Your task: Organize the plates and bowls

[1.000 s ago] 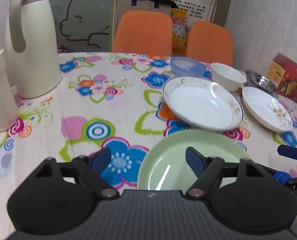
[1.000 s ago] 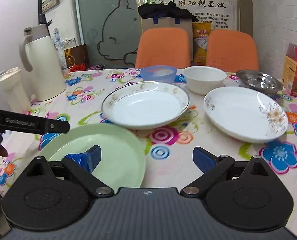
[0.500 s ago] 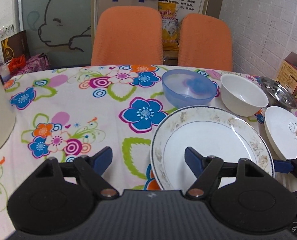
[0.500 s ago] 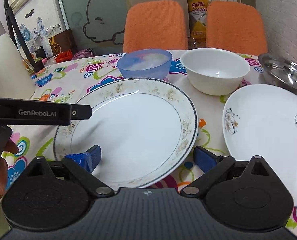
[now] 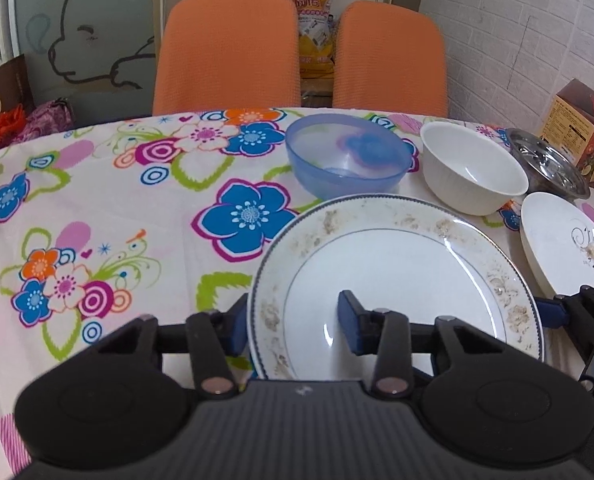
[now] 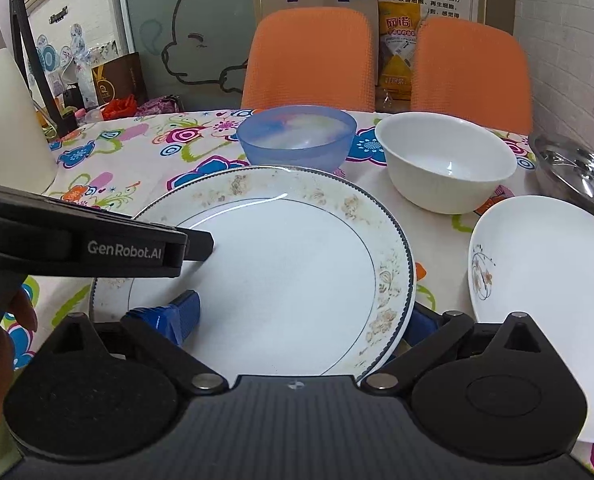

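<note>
Both our tools have slid forward: left tool (image 5: 293, 326) and right tool (image 6: 301, 320), half-open, straddle opposite plate (image 5: 397, 276) rims.

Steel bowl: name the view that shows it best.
The left wrist view. There the steel bowl shows nearly whole behind the white bowl, rim and inside visible. In the right wrist view the steel bowl sits at the picture's right edge, partly cut off.

Even, fairly bright indoor light with soft shadows; thin glare streaks on the rimmed plate (image 6: 281, 280) and white bowl (image 6: 445, 164). Fisheye bends the far edges, corners dark.
</note>
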A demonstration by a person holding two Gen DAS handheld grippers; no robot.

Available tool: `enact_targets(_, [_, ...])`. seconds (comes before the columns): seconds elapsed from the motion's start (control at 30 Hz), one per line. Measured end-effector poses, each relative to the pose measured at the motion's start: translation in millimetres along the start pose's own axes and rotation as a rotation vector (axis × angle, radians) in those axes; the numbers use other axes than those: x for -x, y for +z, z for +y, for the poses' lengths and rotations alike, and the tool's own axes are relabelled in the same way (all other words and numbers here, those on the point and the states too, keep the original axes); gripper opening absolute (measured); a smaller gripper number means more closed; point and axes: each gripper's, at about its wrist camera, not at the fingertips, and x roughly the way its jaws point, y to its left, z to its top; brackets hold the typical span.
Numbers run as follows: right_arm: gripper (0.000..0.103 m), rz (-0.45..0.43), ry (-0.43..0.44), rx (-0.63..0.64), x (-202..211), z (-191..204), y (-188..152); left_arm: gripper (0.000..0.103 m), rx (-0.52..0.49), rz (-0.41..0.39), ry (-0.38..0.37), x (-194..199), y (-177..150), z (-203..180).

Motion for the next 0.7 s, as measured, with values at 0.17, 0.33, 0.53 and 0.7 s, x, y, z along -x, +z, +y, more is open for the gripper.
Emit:
enact_targets(0.17, [0.09,-0.037,0.042,-0.024,14,4,3,0.029,-0.013,-0.034,0.03,16,5,-3])
enact_targets(0.33, [0.09,-0.091,0.059,-0.028,39,10,4,0.029,-0.013,-0.084,0.046,46,8,-8])
enact_targets(0.53, [0.09,-0.122,0.073,-0.018,85,22,-17,0.029,-0.001,-0.109,0.044,89,-14,-16])
enact_targets(0.7, [0.09,-0.129,0.067,0.006,120,39,-50,0.029,0.018,-0.107,0.052,123,-54,-24])
